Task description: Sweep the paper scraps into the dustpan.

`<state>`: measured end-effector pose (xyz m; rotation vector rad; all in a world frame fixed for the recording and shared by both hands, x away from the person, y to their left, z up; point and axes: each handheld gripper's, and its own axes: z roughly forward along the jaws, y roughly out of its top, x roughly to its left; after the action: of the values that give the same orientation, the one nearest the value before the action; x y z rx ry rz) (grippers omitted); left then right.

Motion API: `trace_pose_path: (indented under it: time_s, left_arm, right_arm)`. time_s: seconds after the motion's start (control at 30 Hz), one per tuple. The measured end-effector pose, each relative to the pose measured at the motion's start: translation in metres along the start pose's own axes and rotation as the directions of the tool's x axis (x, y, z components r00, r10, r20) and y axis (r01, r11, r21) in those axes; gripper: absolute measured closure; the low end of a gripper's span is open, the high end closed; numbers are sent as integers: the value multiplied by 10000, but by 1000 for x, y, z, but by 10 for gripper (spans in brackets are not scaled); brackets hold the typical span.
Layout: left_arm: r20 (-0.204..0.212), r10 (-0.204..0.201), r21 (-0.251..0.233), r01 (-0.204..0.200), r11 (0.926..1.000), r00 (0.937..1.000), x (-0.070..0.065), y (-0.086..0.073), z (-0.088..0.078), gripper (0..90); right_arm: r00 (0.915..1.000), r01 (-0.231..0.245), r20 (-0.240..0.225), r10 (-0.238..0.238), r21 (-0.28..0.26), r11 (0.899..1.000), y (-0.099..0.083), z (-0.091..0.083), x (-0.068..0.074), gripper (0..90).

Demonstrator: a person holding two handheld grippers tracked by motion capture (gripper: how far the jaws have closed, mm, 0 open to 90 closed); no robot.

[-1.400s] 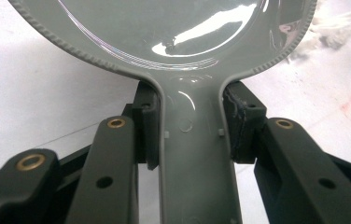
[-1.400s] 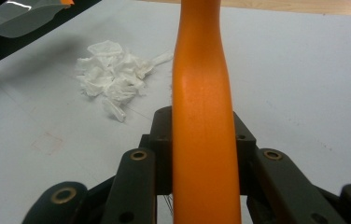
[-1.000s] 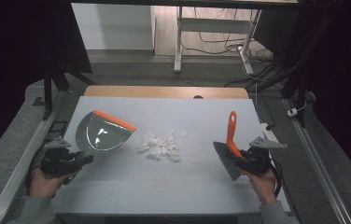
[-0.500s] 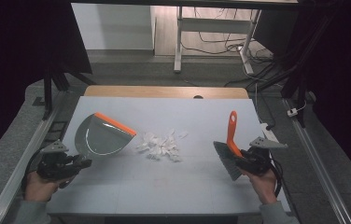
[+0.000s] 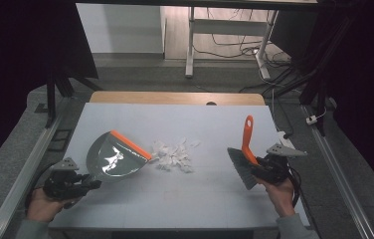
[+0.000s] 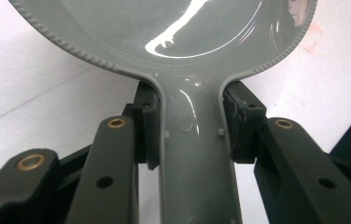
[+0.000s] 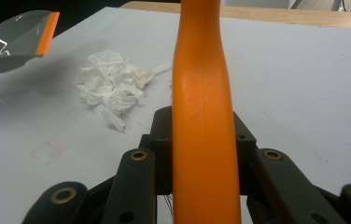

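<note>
With both tools already in hand, the step looks like sweeping the scraps of white paper (image 5: pixel 173 156), which lie at the middle of the desk (image 5: pixel 175 117), into the dustpan (image 5: pixel 115 157). The left claw (image 5: pixel 83 184), at the lower left of the frame, is closed tight on the dustpan's grey handle (image 6: pixel 197 168), both pads pressing its sides. The right claw (image 5: pixel 257 169), at the lower right, is clamped on the brush (image 5: pixel 244 154) by its orange handle (image 7: pixel 203 112), bristles pointing down and left.

To do it well, I judge the orange lip (image 5: pixel 130 144) should sit flat on the desk just beside the pile, mouth facing the brush, and the brush should come in from the far side of the paper in short low strokes so the light scraps do not scatter.

Against the earlier frames, the dustpan has drawn back toward the lower left with the left hand (image 5: pixel 41 204), leaving the lip near the pile's left edge. The brush and the paper sit about where they were.
</note>
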<state>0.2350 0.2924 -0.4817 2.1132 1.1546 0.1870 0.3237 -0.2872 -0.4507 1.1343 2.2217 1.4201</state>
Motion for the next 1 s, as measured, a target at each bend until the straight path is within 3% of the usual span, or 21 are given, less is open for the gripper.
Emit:
trace_pose_path:
  time_s: [1.0]
  left_arm:
    - [792,367,861,-435,9953,9962,-7,-23,11,619]
  right_arm:
    - [9994,278,-191,-276,65,9996,22,36,15,700]
